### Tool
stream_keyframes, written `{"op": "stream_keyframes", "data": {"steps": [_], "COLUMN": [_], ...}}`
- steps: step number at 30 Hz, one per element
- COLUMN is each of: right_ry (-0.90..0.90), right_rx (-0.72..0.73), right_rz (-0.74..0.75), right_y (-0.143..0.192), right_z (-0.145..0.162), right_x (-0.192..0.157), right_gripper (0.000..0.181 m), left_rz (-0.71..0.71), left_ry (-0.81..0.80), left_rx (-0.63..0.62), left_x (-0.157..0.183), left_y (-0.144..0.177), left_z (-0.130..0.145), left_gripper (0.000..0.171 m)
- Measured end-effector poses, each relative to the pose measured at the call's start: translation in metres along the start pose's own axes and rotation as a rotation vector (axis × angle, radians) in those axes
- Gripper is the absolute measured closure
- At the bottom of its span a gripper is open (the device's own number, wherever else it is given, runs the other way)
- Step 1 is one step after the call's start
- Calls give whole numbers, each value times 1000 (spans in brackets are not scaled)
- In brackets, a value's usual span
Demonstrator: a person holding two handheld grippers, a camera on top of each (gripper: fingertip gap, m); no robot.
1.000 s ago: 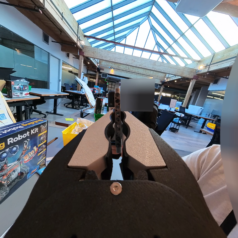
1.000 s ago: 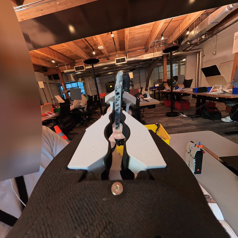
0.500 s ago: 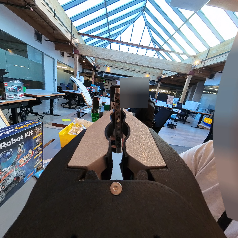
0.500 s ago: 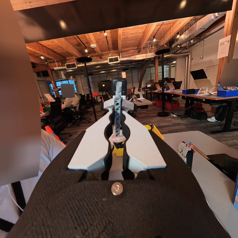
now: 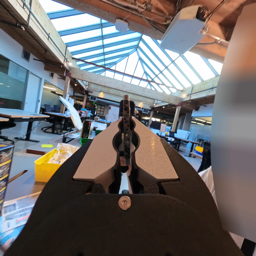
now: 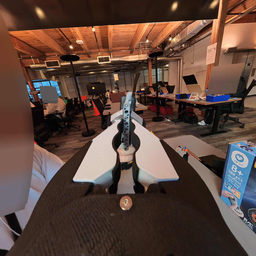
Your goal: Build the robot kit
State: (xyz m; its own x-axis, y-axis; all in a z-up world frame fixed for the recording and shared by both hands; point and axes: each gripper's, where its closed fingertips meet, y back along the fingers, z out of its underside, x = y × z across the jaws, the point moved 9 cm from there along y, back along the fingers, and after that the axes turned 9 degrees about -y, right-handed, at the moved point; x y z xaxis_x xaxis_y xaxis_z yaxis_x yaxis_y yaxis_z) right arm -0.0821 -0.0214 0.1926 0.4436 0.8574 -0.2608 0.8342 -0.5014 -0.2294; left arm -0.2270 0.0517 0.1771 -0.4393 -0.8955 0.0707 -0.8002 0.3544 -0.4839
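Note:
My left gripper (image 5: 127, 119) is shut on a dark perforated beam (image 5: 127, 131) that stands upright between its fingers and rises above the tips. My right gripper (image 6: 126, 120) is shut on a light grey perforated beam (image 6: 126, 124), also upright. The two grippers face each other closely. The other gripper's dark body (image 5: 126, 103) shows just behind the beam in the left wrist view, and its pale fingers (image 6: 139, 119) show in the right wrist view. A person's finger (image 6: 125, 155) shows below the beam. I cannot tell whether both hold one beam.
A yellow bin (image 5: 44, 166) with a plastic bag stands left on the grey table (image 6: 194, 142). A blue kit box (image 6: 238, 174) stands at the right, and a small grey and orange assembly (image 6: 182, 153) lies beyond it. A white sleeve (image 6: 45, 174) is at the left. Only a small space, under 4 cm, lies between the two pairs of fingers.
Both views have swung. The left view tilted up, pushing the blue box to its left edge. The right view turned right, bringing a blue box in. Both grippers stayed shut on the beams.

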Motion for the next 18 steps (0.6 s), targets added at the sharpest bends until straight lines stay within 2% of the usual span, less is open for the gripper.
{"op": "stream_keyframes", "data": {"steps": [7, 12, 18], "right_ry": [-25, -63, -108], "right_rx": [48, 117, 107], "right_rz": [-29, -74, -37], "right_y": [3, 1, 2], "right_z": [-4, -5, -4], "right_x": [0, 1, 7], "right_gripper": [176, 168, 172], "left_rz": [37, 15, -12], "left_ry": [49, 23, 36], "left_rx": [140, 168, 176], "left_x": [-2, -1, -4], "left_y": [-7, -9, -11], "left_z": [11, 14, 21], "left_gripper": [167, 167, 167]}}
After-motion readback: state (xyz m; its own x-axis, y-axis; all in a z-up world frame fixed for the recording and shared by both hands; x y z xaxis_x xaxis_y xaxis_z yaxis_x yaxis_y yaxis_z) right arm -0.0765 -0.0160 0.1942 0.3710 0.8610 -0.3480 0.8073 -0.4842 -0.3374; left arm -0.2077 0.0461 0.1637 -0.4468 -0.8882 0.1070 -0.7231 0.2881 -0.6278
